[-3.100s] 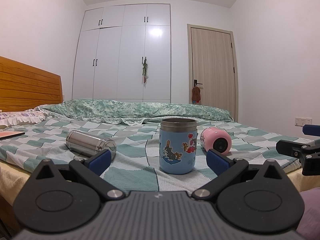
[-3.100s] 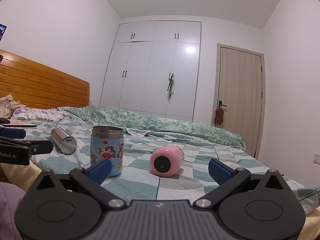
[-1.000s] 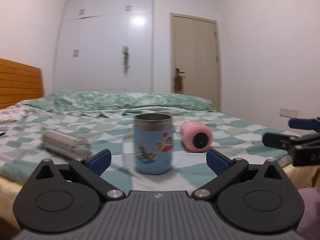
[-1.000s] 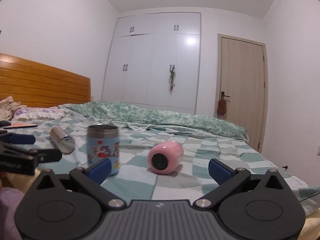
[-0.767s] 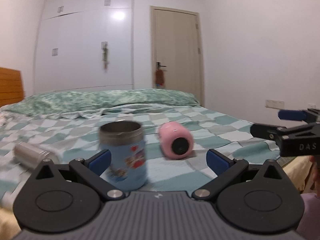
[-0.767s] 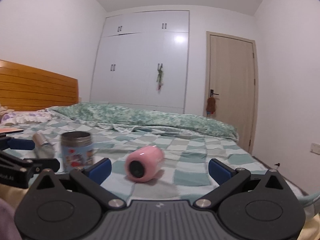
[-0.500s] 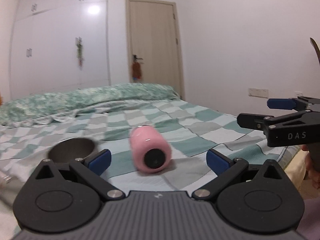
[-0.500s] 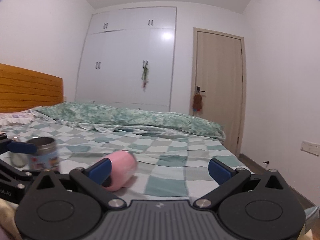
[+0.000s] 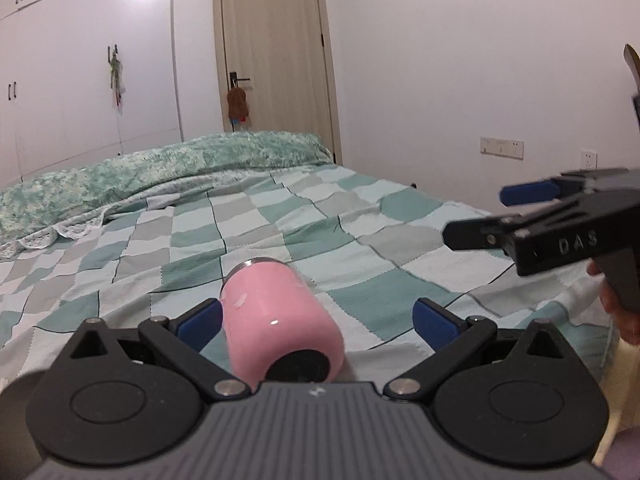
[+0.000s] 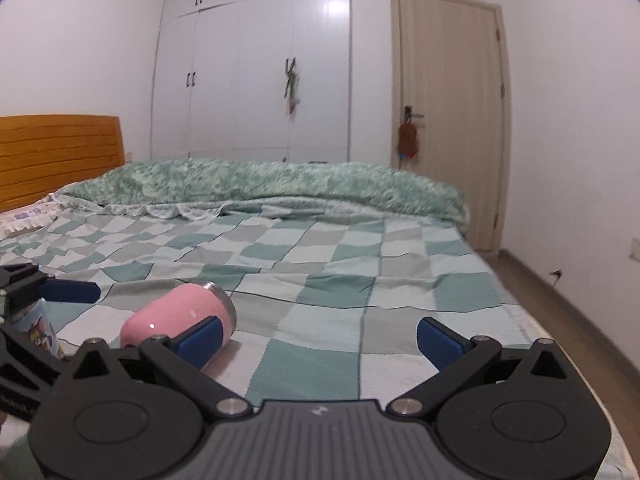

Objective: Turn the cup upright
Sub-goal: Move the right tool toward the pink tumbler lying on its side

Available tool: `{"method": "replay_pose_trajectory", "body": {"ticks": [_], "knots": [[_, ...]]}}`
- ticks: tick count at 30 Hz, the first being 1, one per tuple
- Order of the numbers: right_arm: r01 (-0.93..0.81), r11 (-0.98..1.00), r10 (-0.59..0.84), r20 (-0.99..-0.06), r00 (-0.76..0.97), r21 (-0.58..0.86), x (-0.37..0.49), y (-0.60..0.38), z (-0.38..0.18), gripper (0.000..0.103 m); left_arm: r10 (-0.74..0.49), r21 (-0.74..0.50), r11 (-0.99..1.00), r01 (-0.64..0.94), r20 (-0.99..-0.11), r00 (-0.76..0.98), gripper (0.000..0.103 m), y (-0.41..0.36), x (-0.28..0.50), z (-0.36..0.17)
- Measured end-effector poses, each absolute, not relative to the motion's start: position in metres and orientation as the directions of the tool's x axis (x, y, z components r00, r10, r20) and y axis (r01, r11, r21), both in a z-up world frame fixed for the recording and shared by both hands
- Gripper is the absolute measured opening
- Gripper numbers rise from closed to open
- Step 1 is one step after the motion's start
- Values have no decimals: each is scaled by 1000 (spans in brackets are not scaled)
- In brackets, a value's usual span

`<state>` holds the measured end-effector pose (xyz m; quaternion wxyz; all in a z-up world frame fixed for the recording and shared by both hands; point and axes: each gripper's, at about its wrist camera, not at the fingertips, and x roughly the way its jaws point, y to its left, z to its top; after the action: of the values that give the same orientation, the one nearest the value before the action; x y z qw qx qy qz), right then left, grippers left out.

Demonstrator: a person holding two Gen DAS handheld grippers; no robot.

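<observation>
A pink cup (image 9: 276,320) lies on its side on the checked bedspread, its dark base towards the left wrist camera and its steel rim pointing away. My left gripper (image 9: 316,320) is open, and the cup lies between its fingers close to the left blue pad (image 9: 200,320). In the right wrist view the pink cup (image 10: 180,316) lies at the lower left, partly behind the left finger. My right gripper (image 10: 320,334) is open and empty, to the right of the cup. It also shows in the left wrist view (image 9: 532,212) at the right, above the bed's edge.
A blue cartoon cup (image 10: 38,330) stands upright at the far left of the right wrist view, behind the left gripper's finger. A rumpled green duvet (image 10: 260,184) lies along the far side of the bed. A wooden headboard (image 10: 60,152) is at the left, a door (image 10: 448,120) at the right.
My left gripper swung right from the blue cup and closed in on the pink cup, which now lies between its fingers. My right gripper also turned right; the silver flask left both views.
</observation>
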<state>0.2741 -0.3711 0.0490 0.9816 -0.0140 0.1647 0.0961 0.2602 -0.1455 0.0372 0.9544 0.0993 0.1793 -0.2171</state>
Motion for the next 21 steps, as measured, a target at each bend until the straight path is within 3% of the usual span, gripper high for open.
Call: {"method": "replay_pose_trajectory", "body": {"ticks": [16, 21], "knots": [[-269, 962, 265, -415, 871, 49, 338, -330, 40, 103, -377, 130, 870, 476, -446, 812, 103, -114, 309, 34], [-275, 959, 275, -431, 859, 65, 351, -320, 43, 103, -431, 106, 841, 531, -463, 774, 103, -96, 325, 40]]}}
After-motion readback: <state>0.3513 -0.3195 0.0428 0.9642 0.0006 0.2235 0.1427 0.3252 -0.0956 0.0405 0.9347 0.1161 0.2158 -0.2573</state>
